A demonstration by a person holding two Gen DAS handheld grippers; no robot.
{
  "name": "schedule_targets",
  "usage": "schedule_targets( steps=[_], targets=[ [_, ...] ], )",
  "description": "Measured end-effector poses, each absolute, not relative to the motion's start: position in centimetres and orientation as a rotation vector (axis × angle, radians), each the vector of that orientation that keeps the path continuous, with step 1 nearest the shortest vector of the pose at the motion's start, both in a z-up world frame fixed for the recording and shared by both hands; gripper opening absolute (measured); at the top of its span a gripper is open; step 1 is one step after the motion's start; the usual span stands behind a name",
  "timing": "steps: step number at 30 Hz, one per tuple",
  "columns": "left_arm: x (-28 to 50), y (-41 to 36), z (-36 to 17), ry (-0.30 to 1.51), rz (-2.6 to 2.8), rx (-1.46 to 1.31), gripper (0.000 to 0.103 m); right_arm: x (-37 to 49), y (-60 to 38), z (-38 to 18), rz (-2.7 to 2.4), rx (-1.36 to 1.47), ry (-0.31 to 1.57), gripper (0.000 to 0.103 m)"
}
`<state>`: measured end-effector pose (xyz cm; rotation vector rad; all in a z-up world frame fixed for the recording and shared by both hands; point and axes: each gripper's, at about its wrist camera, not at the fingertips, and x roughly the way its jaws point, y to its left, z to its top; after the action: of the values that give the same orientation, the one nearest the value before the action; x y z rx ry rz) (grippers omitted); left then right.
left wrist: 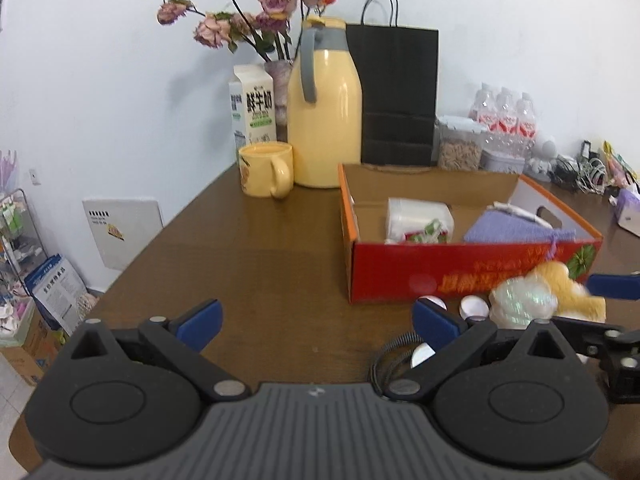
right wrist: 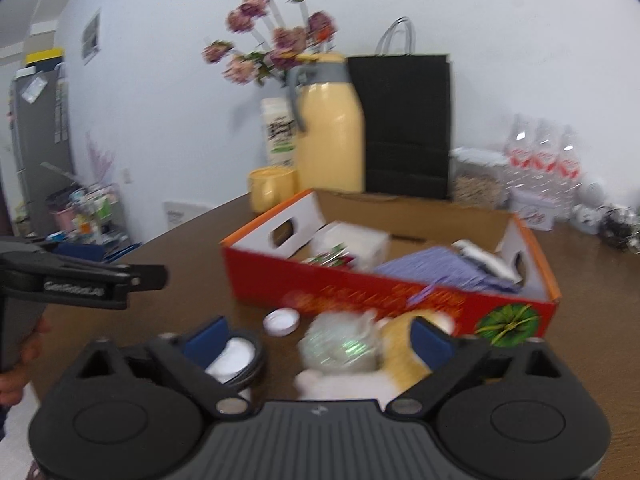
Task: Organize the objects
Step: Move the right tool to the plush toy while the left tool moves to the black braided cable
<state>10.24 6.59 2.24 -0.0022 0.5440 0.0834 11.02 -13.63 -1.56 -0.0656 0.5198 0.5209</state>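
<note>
Right hand-held gripper [right wrist: 320, 344]: fingers spread wide, astride a soft bundle [right wrist: 344, 350] — an iridescent white-green puff with a yellow plush part beside it. Bundle lies on the brown surface [left wrist: 260, 264], just in front of the near wall of the red box [right wrist: 384, 292]. Frame is motion-blurred, so I cannot tell whether either pad touches the bundle yet; nothing is pinched.

Left hand-held gripper [left wrist: 318, 320]: fingers also spread, holding nothing, over bare surface toward the near edge, left of the box.

Box contents: a white container [left wrist: 418, 218] and a purple cloth [left wrist: 516, 228] already inside. Loose on the surface near the bundle: a small white cap [right wrist: 281, 321] and a black-rimmed round lid [right wrist: 236, 360], the latter just under the right gripper's left finger.

Judged step: grasp the bundle, then lift it over the box wall.

Notes for doing it well:
- Centre both pads on the bundle's bulk before closing; the puff will compress, so close fully.
- Catch both the puff and the yellow part, or one may trail.
- Keep the left finger clear of the lid so it is not dragged along.
- Lift high enough to clear the box wall; the free space looks to be between the container and the cloth.
- Left gripper should stay out of the path.
</note>
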Motion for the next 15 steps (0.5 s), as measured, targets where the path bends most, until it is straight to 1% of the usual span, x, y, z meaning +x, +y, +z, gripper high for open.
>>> schedule_targets(
  steps=[1,2,3,4,6,8,10,15],
  targets=[
    [10.1,6.6,2.0,0.548,0.075,0.001,0.103,10.8,-13.3,-1.8,0.535,-0.068,0.531,0.063],
    [9.9,6.5,1.8,0.552,0.072,0.004,0.103,10.6,-13.0,-2.1,0.549,-0.074,0.544,0.056],
    [9.8,6.5,1.7,0.556,0.070,0.006,0.103,10.4,-12.7,-2.4,0.561,-0.079,0.556,0.039],
    [9.7,6.5,1.5,0.560,0.067,0.004,0.103,10.2,-12.5,-2.7,0.575,-0.084,0.567,0.025],
    [9.7,6.6,1.2,0.568,0.061,-0.004,0.103,9.8,-11.8,-3.2,0.606,-0.096,0.585,0.019],
    [9.6,6.8,0.9,0.573,0.052,-0.015,0.103,9.6,-11.0,-3.6,0.632,-0.109,0.601,0.017],
    [9.6,6.8,0.6,0.581,0.041,-0.021,0.103,9.7,-10.2,-4.2,0.648,-0.121,0.622,0.012],
    [9.6,5.9,-0.5,0.607,-0.034,0.004,0.103,10.3,-9.3,-5.5,0.644,-0.128,0.673,0.012]
  ],
)
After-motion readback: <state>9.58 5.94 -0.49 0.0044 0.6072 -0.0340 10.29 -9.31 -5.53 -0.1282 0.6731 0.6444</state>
